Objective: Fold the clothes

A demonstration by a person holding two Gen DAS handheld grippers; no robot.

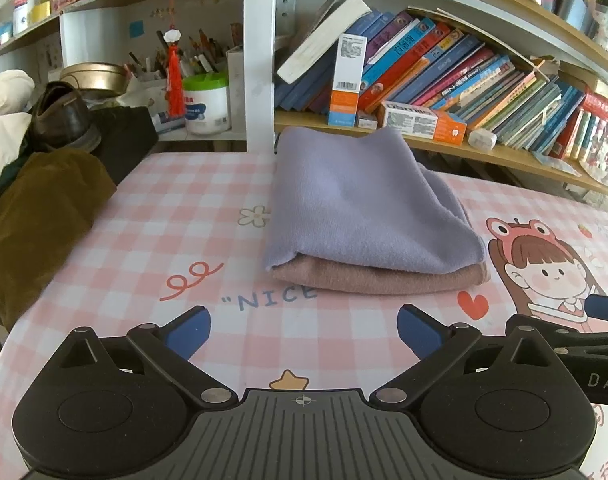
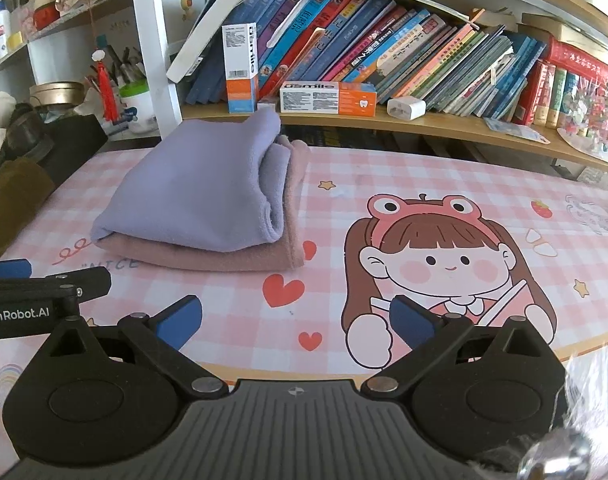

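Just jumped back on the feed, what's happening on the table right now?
Both grippers are open and holding nothing. The left gripper and the right gripper hover low over the pink checked tablecloth, a little short of the clothes. A folded purple cloth lies stacked on a folded pink cloth near the bookshelf. A brown garment sits bunched at the table's left edge, untouched.

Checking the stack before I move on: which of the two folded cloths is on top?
The lavender cloth is on top; the dusty-pink cloth lies beneath it, flat on the table.
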